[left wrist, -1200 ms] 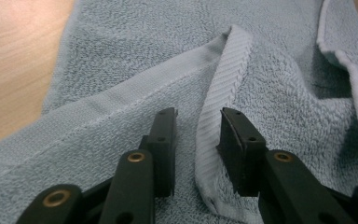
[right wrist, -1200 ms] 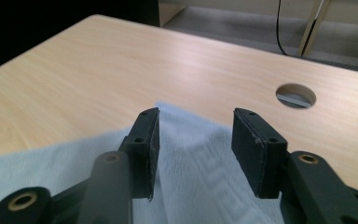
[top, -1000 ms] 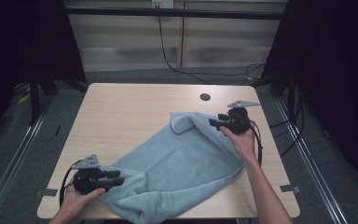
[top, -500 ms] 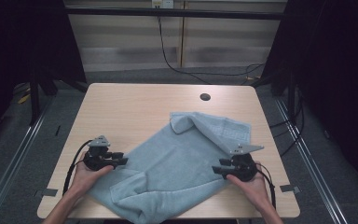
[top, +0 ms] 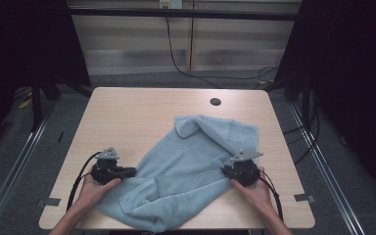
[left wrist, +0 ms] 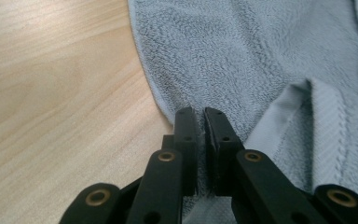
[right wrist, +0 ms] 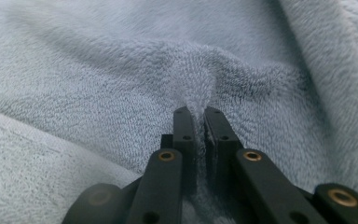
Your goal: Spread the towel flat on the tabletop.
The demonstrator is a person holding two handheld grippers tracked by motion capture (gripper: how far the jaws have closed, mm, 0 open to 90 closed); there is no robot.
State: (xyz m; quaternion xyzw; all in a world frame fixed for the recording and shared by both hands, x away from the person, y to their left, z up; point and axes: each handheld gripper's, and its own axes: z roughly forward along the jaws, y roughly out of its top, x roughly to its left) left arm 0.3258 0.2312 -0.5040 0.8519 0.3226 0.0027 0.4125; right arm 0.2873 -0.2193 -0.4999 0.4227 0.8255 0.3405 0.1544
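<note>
While the light blue towel (top: 186, 171) lies rumpled across the near half of the wooden table (top: 142, 112), its near corner hangs past the front edge and is cut off in the high view. At its left edge the left gripper (top: 127, 172) has just closed, jaws clamped on the hem, as its own view shows (left wrist: 200, 116). At the right edge the right gripper (top: 226, 172) has likewise just closed, pinching up a ridge of pile (right wrist: 198, 114). Far across the tabletop sits a cable hole (top: 215, 102).
</note>
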